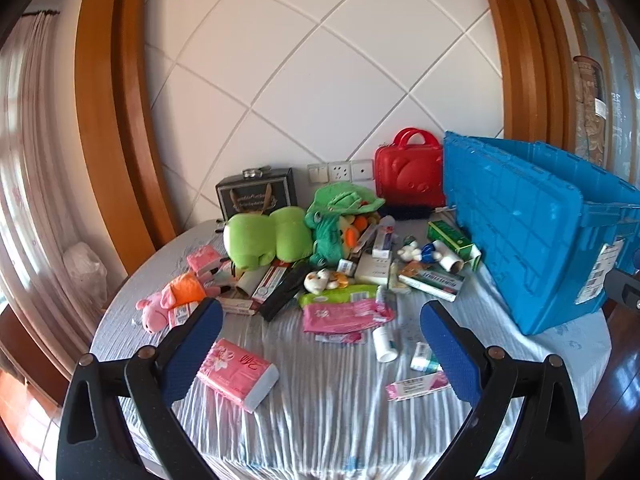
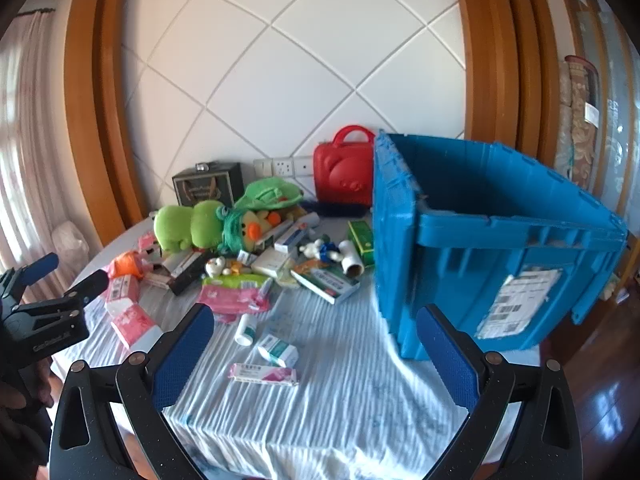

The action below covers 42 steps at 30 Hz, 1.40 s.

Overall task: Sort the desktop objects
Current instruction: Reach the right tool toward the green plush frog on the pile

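Toys, boxes and packs lie in a heap on the bench (image 1: 328, 420), which has a striped cloth over it. The big blue crate (image 2: 500, 248) stands at the right side of the heap, open at the top. A green plush toy (image 1: 266, 238) sits at the far side of the heap from the crate, and a red case (image 1: 410, 176) stands behind the crate's far corner. A pink tissue pack (image 1: 238, 374) lies nearer, well apart from the crate. The left gripper (image 1: 322, 354) and the right gripper (image 2: 316, 354) both hang wide apart above the bench, holding nothing.
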### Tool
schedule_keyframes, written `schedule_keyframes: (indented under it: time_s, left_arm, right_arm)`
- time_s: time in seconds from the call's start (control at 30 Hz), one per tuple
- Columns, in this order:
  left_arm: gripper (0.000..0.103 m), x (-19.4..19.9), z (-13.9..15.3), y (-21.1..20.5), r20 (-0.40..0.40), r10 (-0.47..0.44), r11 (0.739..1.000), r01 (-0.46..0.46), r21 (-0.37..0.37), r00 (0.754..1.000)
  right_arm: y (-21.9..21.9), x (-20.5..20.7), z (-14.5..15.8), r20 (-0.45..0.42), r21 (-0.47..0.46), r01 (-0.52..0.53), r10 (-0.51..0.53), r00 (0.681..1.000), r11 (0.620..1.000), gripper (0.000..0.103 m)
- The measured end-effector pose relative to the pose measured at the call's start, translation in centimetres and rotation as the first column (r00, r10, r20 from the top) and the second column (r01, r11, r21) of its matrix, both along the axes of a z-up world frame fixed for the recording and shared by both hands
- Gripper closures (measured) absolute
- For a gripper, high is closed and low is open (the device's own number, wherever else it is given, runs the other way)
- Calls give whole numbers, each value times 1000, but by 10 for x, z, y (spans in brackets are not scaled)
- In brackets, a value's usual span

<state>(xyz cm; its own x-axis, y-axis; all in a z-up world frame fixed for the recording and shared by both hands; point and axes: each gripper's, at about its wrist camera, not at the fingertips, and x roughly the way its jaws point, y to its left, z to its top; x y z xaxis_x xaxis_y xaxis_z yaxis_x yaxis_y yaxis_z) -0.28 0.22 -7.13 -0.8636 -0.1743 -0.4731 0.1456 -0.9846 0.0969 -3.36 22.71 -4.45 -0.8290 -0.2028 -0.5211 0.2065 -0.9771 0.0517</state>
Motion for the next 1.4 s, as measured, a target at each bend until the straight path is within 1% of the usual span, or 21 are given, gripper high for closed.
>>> schedule_keyframes:
  time_s: [0.13,0.23,0.37,0.43,0.5,0.63,0.73,0.77,0.8,0.87,0.9,0.97,1.03,1.1,1.13,1.2,1.23,1.27,1.3,1.33,1.4]
  left_arm:
    - [2,-17,-18,-37,30,18,1000,-18,6,999]
    - [2,-34,-29,-68,59,21,1000,-21,-2,998]
    - [2,-61,-37,-108,88,4,1000,-1,-24,996]
    - [2,-74,-38,-126,77,-13,999,15,-33,997]
    - [2,-89,-39,-143,73,-26,999,29,-40,997]
    - [2,-115,-45,-163,73,-50,996,56,-72,996]
    - [2,-129,-54,-177,99,-55,997,60,-49,994]
    - [2,-134,-56,-180,103,16,999,-10,-53,995]
    - [2,-138,-59,-185,112,28,998,-21,-60,993]
    - [2,-147,-65,-194,135,57,997,-51,-51,989]
    - [2,-150,-66,-198,141,68,997,-62,-44,988]
    - [2,-153,-69,-205,144,94,995,-88,-52,985]
    - [2,-157,-72,-210,158,116,992,-107,-64,981]
    - [2,-160,-76,-217,159,172,984,-161,-79,972]
    - [2,-161,-78,-222,166,194,980,-185,-71,967]
    - [2,-161,-84,-231,189,231,973,-227,-41,955]
    - [2,-159,-89,-235,202,254,967,-252,-35,946]
    - [2,-157,-93,-238,216,275,961,-274,-37,937]
    - [2,-155,-98,-241,229,298,954,-295,-46,927]
    - [2,-152,-100,-244,239,318,948,-314,-56,917]
    - [2,-145,-105,-246,254,344,938,-341,-56,904]
  right_arm:
    - [-24,-23,-17,55,16,-14,13,998,1000,0]
    - [-45,-46,-27,92,-4,-27,27,995,1000,0]
    - [-86,-76,-28,84,-2,-52,52,995,999,0]
    - [-111,-93,-26,68,2,-76,76,995,997,0]
    - [-134,-107,-27,50,21,-101,100,994,995,0]
    - [-172,-134,-37,59,79,-149,145,988,986,0]
    - [-189,-155,-42,74,58,-189,185,980,980,0]
    - [-197,-165,-41,67,68,-210,206,976,975,0]
    - [-204,-171,-39,48,86,-229,226,973,970,0]
    - [-227,-188,-35,6,159,-313,316,949,937,0]
    - [-239,-197,-35,7,194,-363,369,930,911,0]
    - [-272,-222,-41,36,275,-502,513,858,820,0]
    - [-297,-242,-50,38,369,-548,577,816,750,0]
    - [-323,-269,-62,58,436,-590,633,772,679,0]
    - [-332,-278,-66,60,452,-603,652,756,657,0]
    - [-356,-299,-80,86,509,-631,695,714,585,0]
    - [-370,-306,-89,106,552,-646,724,681,527,0]
    - [-380,-312,-98,116,585,-652,747,655,481,0]
    - [-390,-318,-108,136,622,-660,772,621,421,0]
    - [-404,-326,-122,172,657,-669,795,581,347,0]
    - [-424,-342,-145,243,692,-683,815,527,235,0]
